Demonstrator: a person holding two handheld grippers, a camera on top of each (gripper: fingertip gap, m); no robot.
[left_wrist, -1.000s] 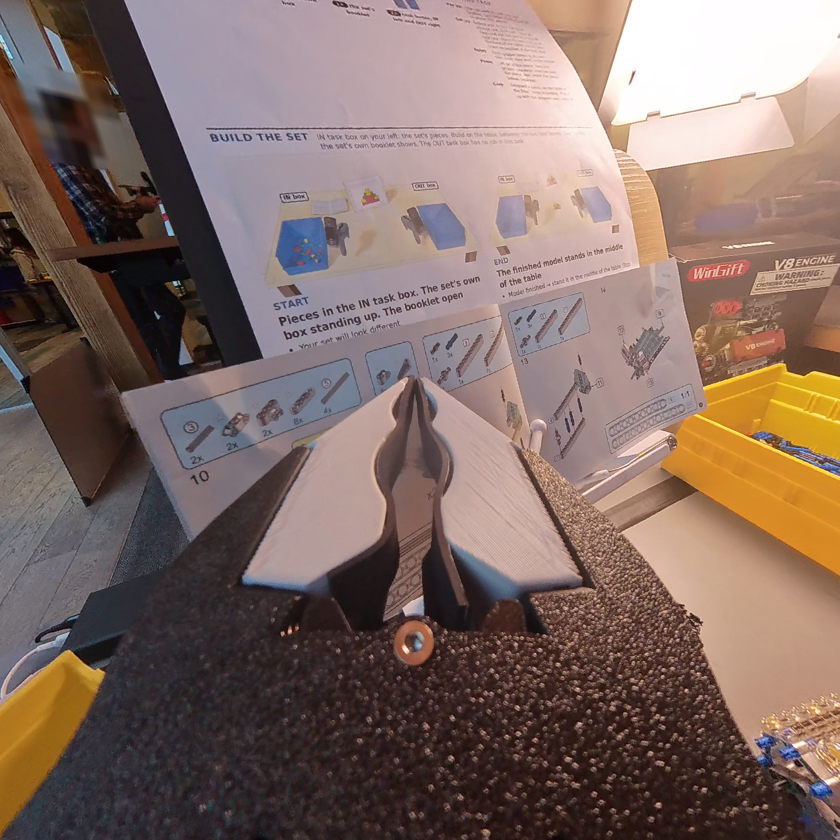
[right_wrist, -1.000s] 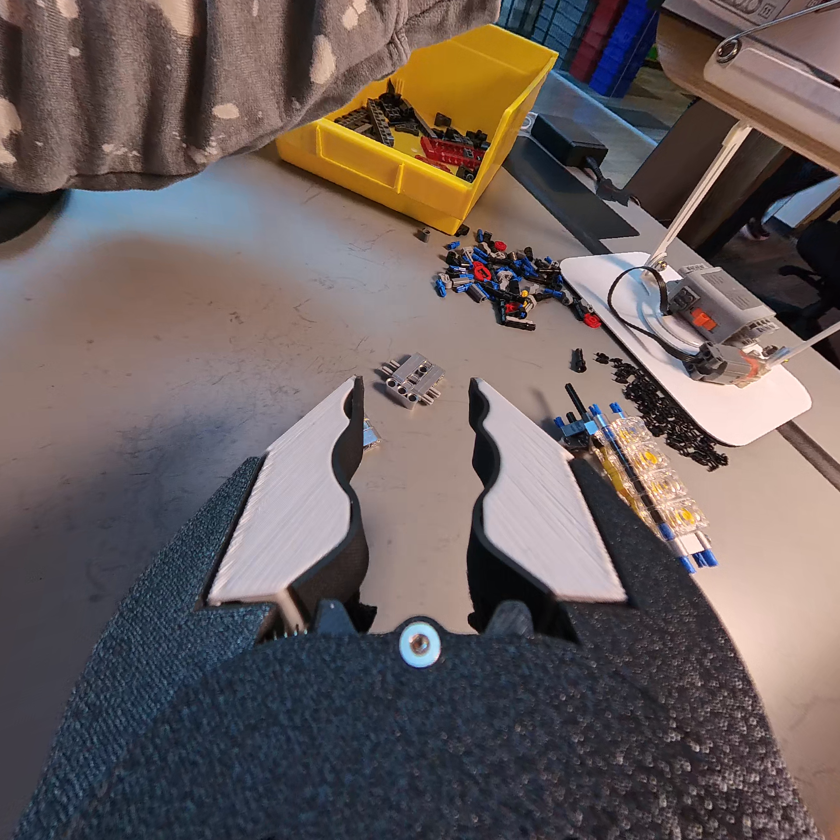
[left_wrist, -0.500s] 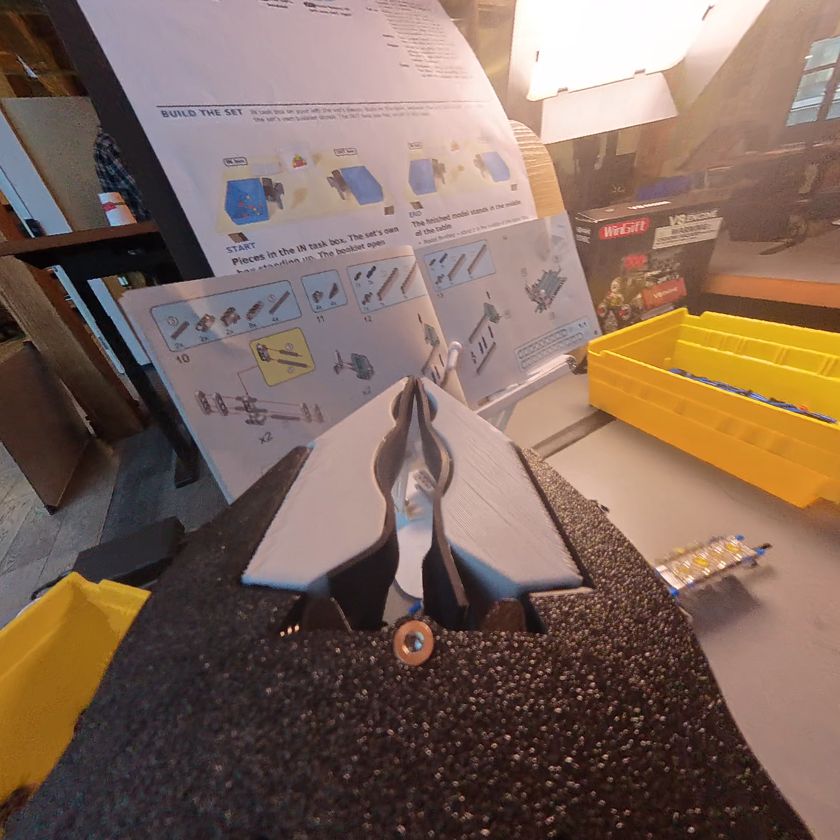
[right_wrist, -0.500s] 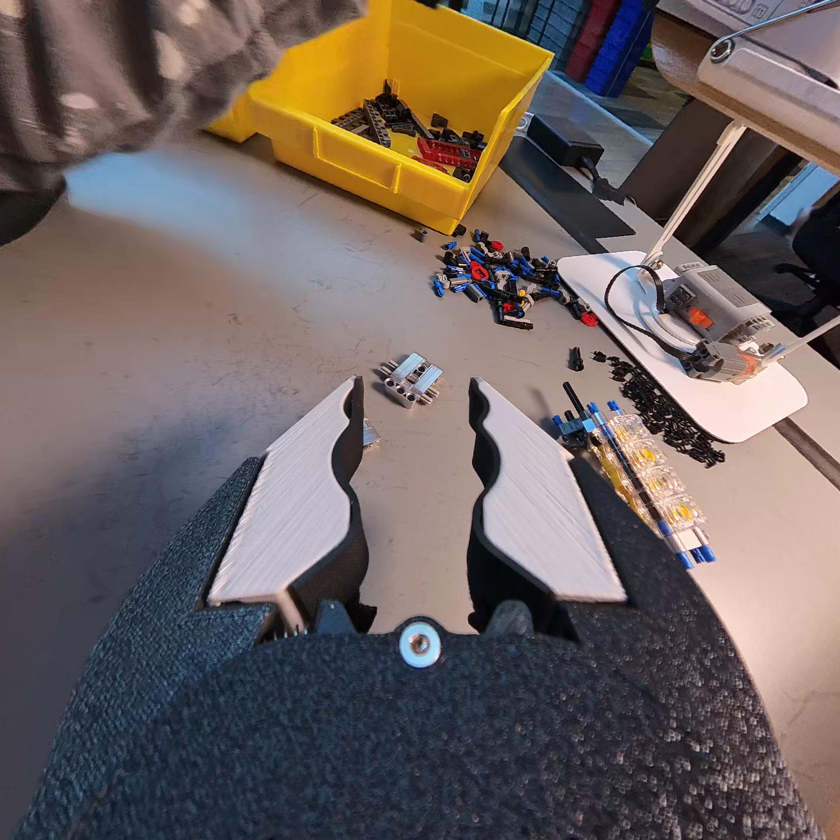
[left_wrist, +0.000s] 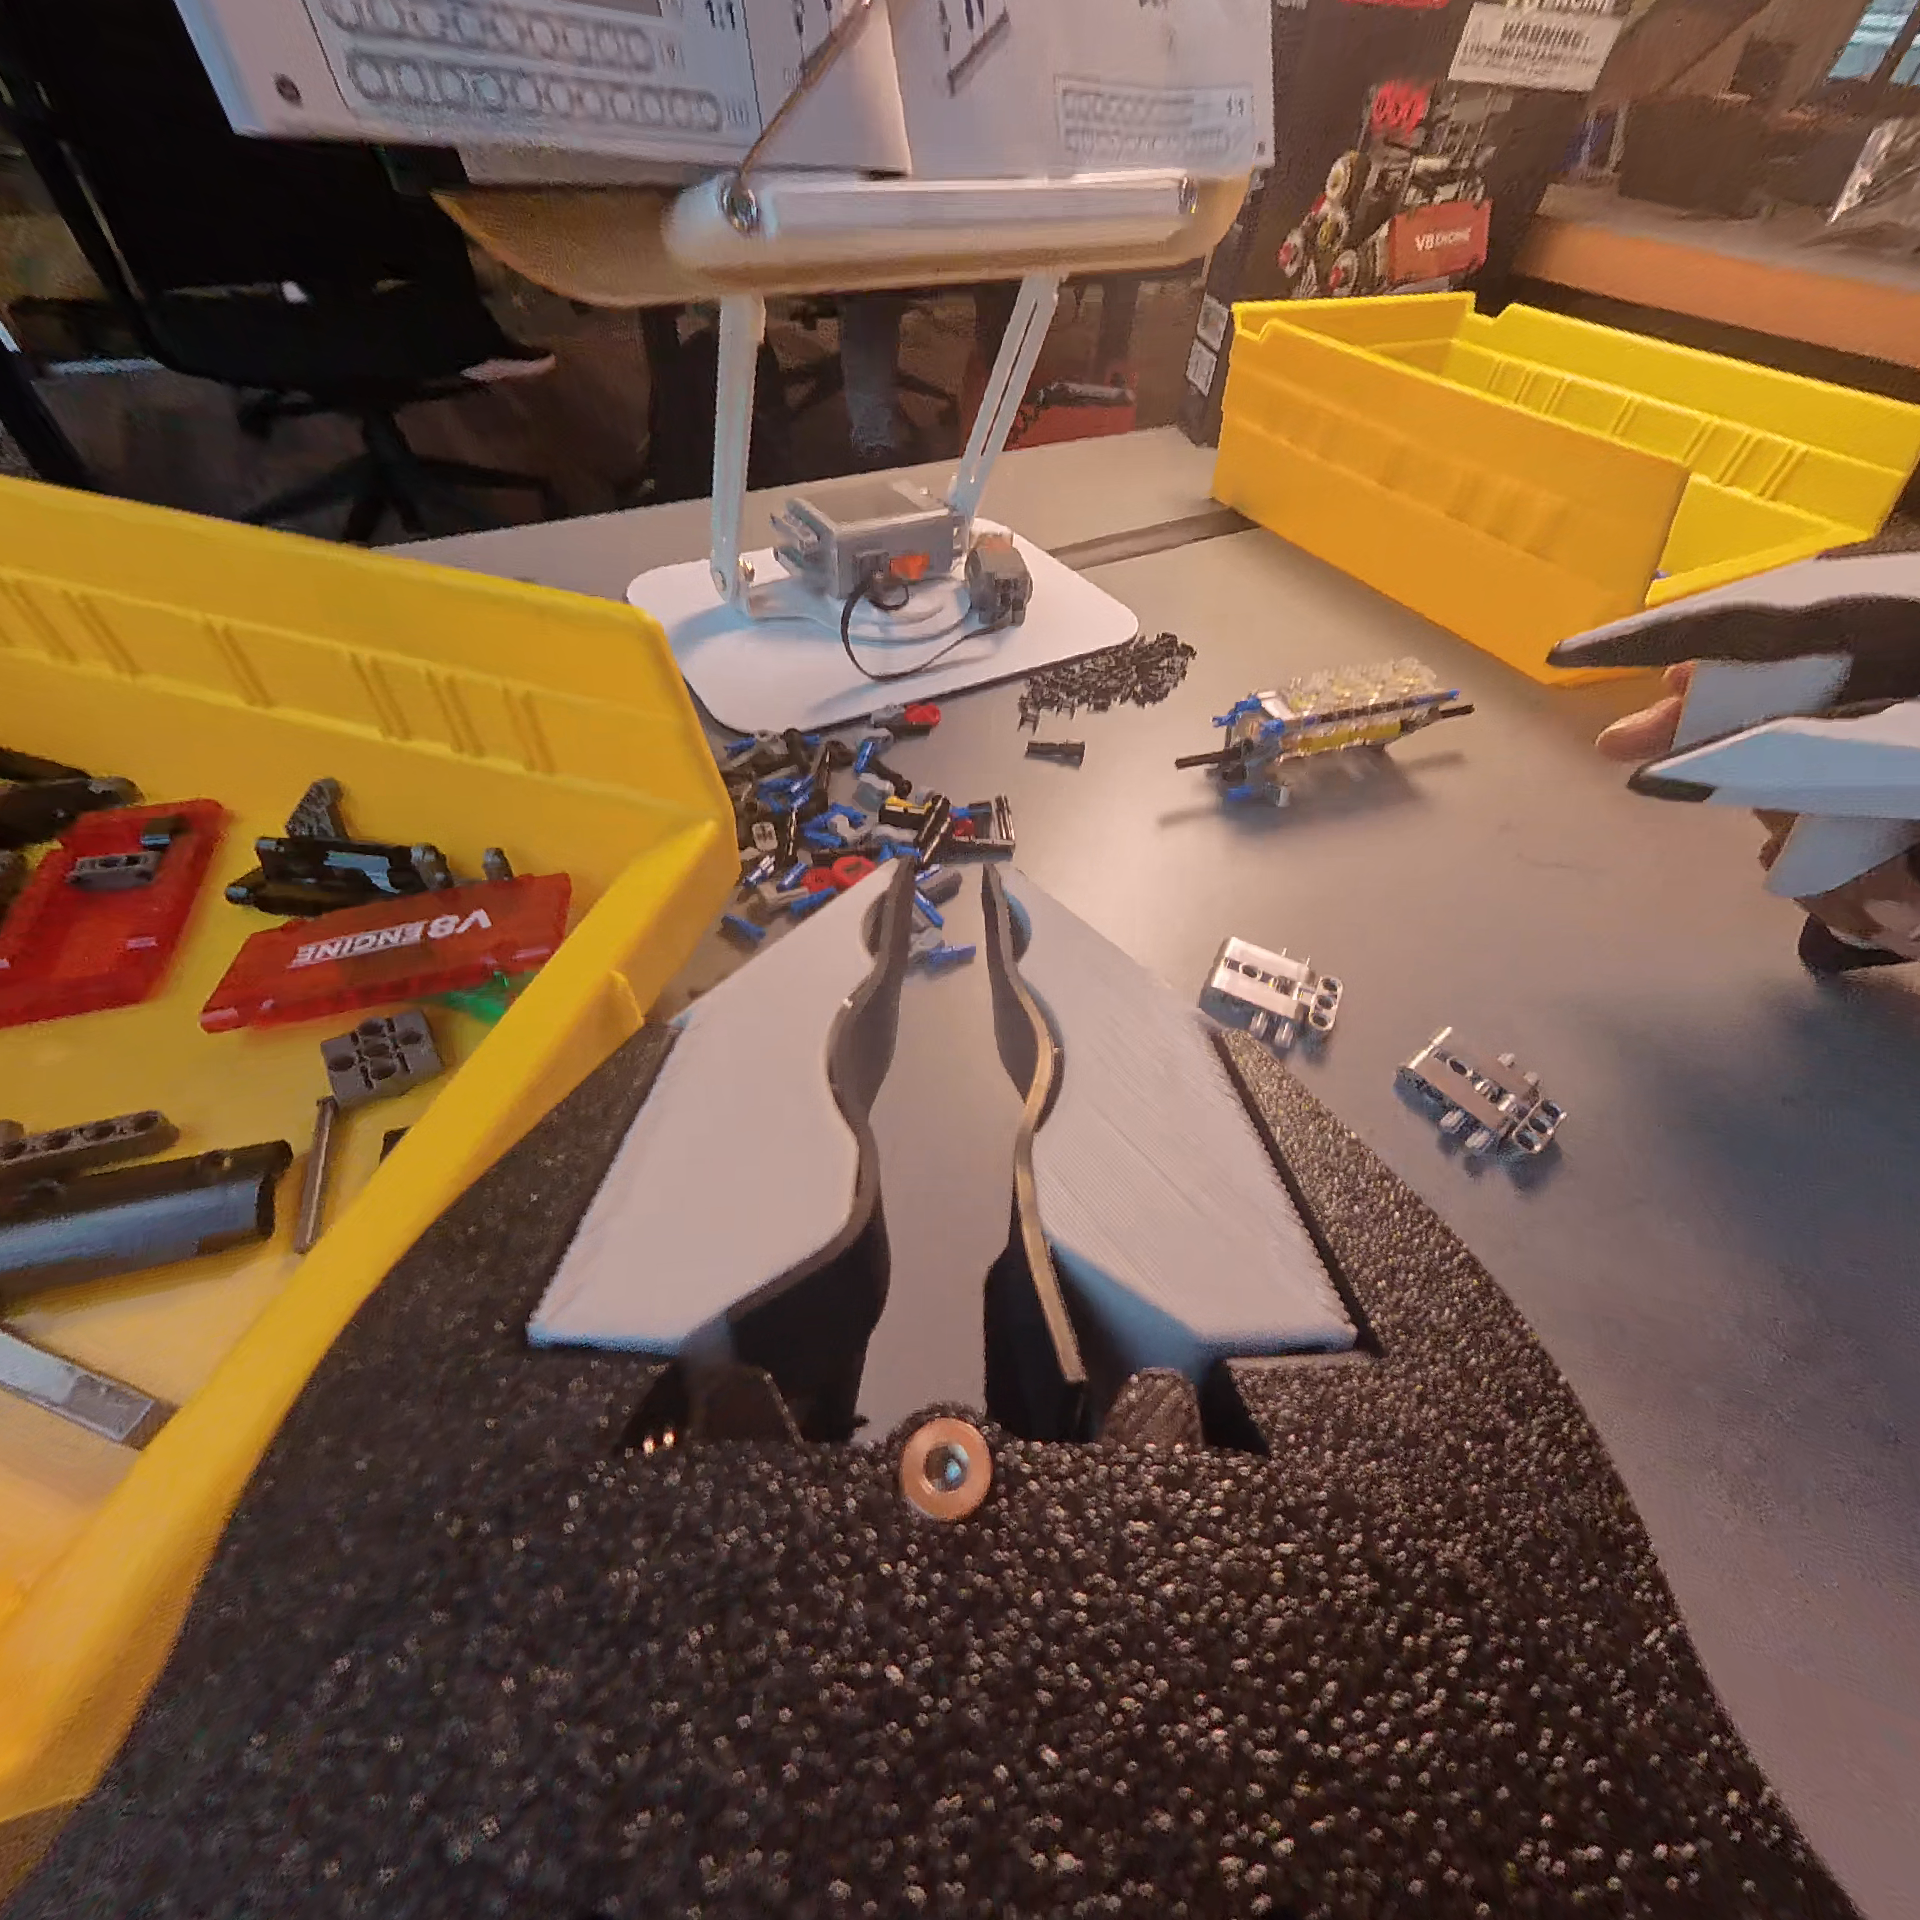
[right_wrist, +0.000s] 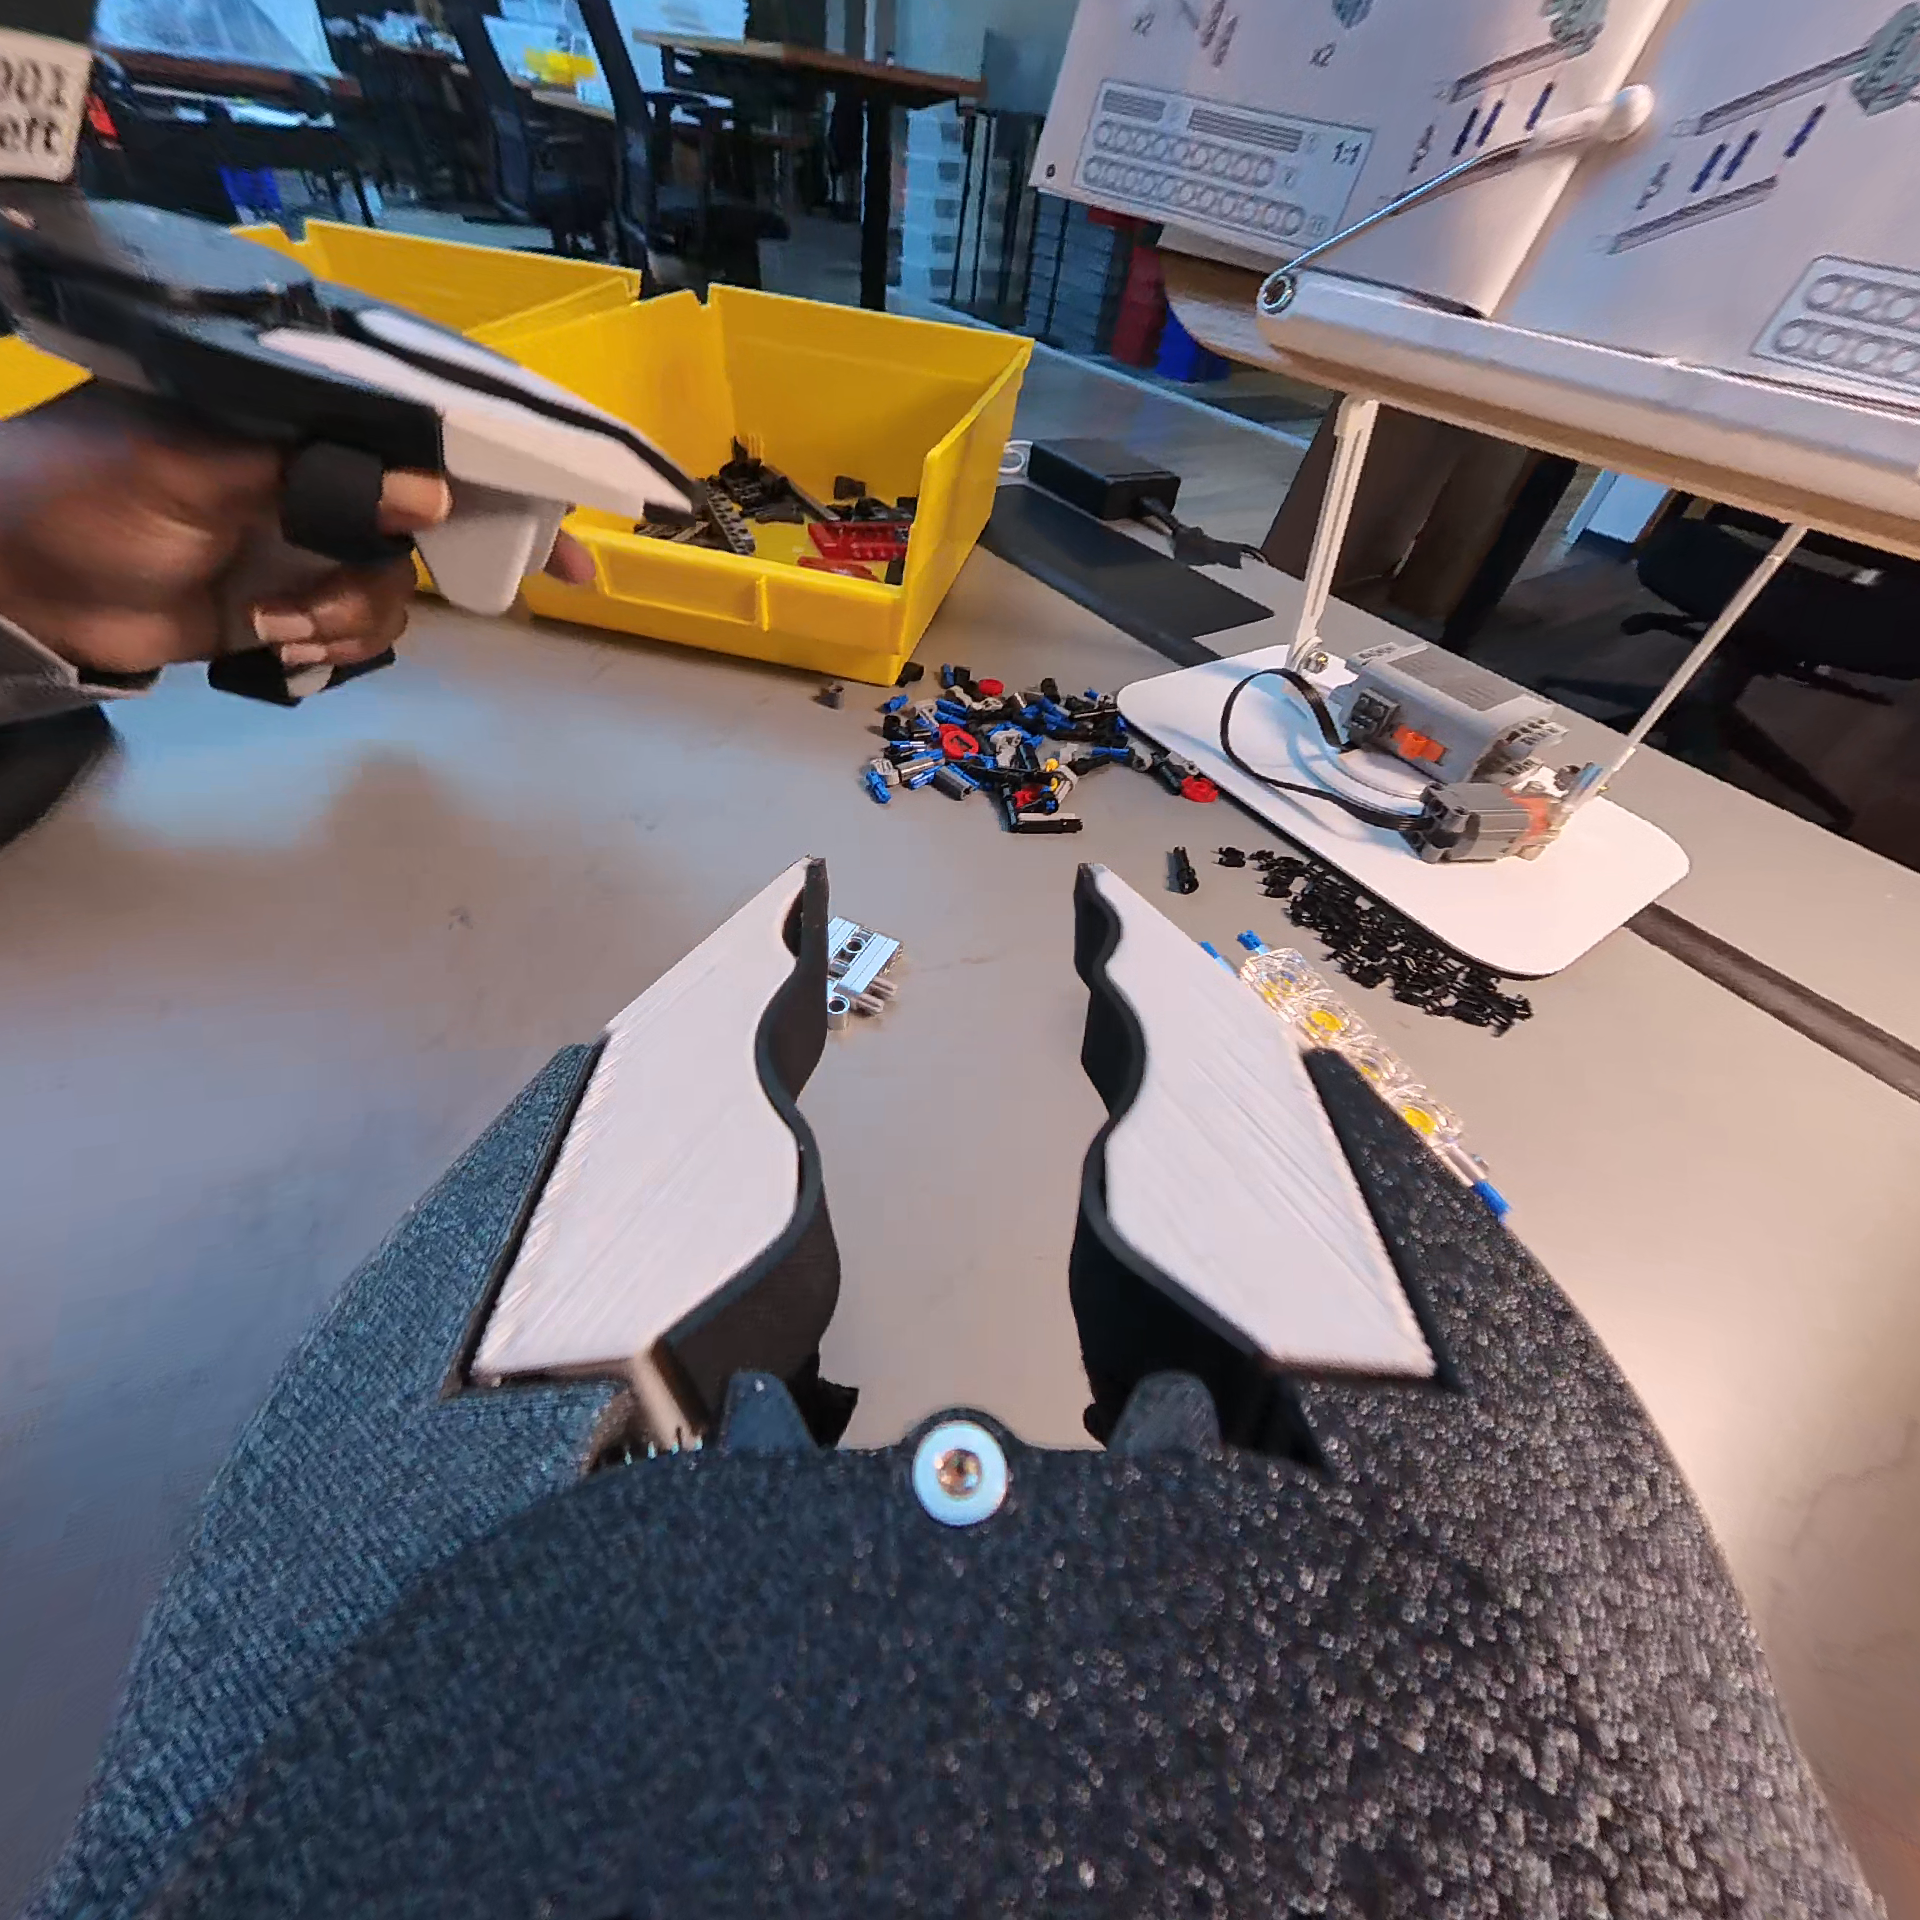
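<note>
Grey worktop (right_wrist: 312, 935), strewn with small blue, black and red plastic pins (right_wrist: 987, 743). Left gripper (left_wrist: 943, 868) barely parted, empty, at that pile beside yellow plastic bin (left_wrist: 416, 675); right gripper (right_wrist: 948, 868) spread wide, empty, beside small grey pinned block (right_wrist: 862, 961).

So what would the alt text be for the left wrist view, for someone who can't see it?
A hand-held gripper, slightly open and empty, hovers over a grey table facing a pile of small building pieces. A yellow bin of parts sits at left, two small grey assemblies at right, and the other gripper enters from the right edge.
</note>
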